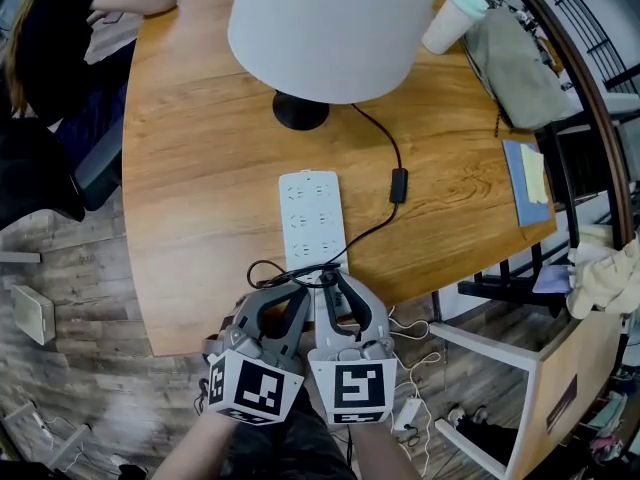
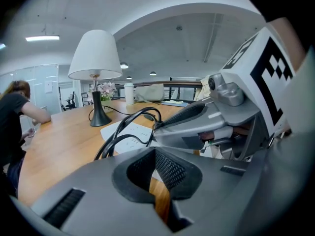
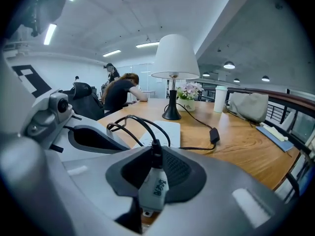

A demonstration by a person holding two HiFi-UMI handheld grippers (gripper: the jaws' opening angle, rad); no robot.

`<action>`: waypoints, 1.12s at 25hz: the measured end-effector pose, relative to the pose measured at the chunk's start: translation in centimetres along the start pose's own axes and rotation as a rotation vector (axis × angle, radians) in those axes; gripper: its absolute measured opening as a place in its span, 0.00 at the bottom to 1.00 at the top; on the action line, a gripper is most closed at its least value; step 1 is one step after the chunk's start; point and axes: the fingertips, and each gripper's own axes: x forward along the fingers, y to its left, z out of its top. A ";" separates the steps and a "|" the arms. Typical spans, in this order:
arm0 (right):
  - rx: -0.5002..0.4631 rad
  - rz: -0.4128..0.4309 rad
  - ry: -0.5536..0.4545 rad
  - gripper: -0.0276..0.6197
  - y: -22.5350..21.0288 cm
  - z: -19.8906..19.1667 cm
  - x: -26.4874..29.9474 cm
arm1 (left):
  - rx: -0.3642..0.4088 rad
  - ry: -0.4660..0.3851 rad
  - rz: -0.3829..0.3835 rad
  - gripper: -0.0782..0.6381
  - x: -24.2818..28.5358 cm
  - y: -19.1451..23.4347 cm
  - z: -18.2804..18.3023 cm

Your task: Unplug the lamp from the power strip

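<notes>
Two jaws of my right gripper [image 3: 155, 173] are clamped on the white plug [image 3: 153, 188], which seems lifted free of the strip [image 1: 312, 218] just ahead of me. My left gripper [image 2: 157, 173] sits close beside it, jaws almost together on nothing. The cord [image 1: 385, 148] loops slack over both grippers on its way to the lamp [image 1: 320, 28] beyond, so drawing back could catch a jaw, drag the lamp across the desk [image 1: 200, 168], or twist the plug out of my hold.

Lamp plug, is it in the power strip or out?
Out: the right tool grips the lamp plug, prongs bare, short of the power strip.
</notes>
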 end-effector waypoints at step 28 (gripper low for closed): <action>0.153 0.059 -0.106 0.15 -0.9 1.5 -1.0 | 0.047 0.062 -0.015 0.10 0.5 0.1 -0.1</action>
